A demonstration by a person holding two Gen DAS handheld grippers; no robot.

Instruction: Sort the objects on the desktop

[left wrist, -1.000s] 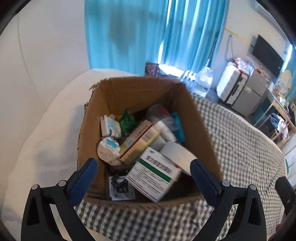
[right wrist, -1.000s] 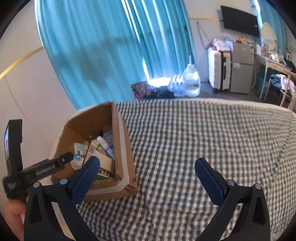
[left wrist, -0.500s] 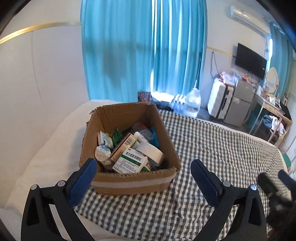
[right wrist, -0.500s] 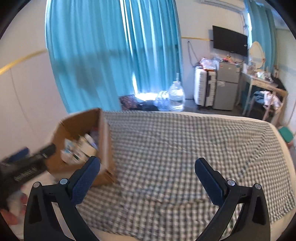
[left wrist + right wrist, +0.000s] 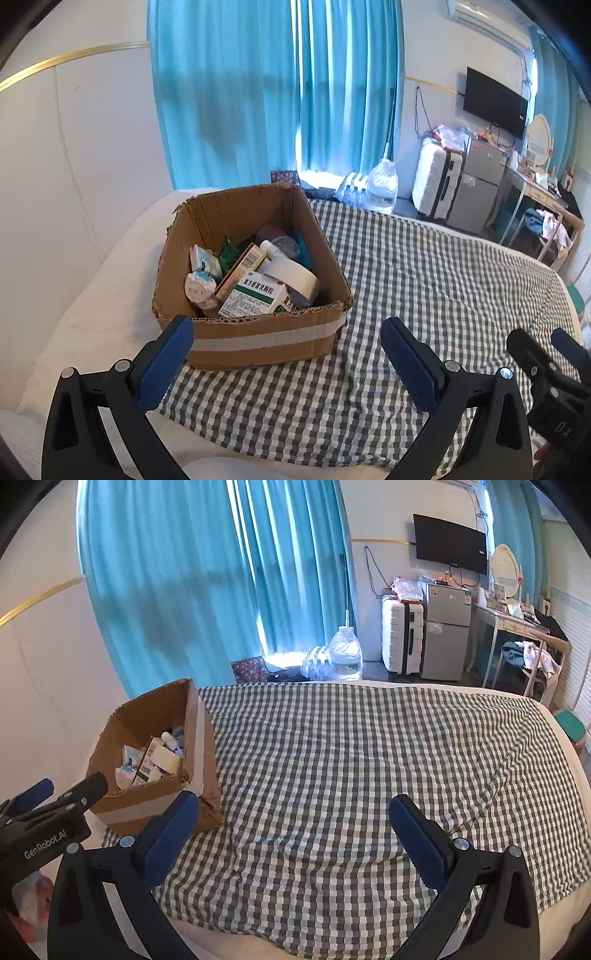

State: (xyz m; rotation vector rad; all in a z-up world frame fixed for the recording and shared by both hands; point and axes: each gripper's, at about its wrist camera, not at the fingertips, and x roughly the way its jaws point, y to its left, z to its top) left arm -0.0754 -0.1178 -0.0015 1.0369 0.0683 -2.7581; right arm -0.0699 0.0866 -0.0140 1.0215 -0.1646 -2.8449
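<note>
Brown cardboard box (image 5: 255,291) of small packs sits on the checkered bed cover (image 5: 424,295), straight ahead of left tongs (image 5: 286,360), released, empty. Right tongs (image 5: 295,834), also released, are farther; box lies forward-left.

walls: white, gold trim line | window: blue curtains (image 5: 207,583), daylight at their foot | bed: checked cover (image 5: 362,768) over white sheet | far wall: black TV (image 5: 448,548), white suitcase (image 5: 402,640), grey fridge (image 5: 445,631), desk with round mirror (image 5: 504,570) | floor: water jug (image 5: 345,653)
</note>
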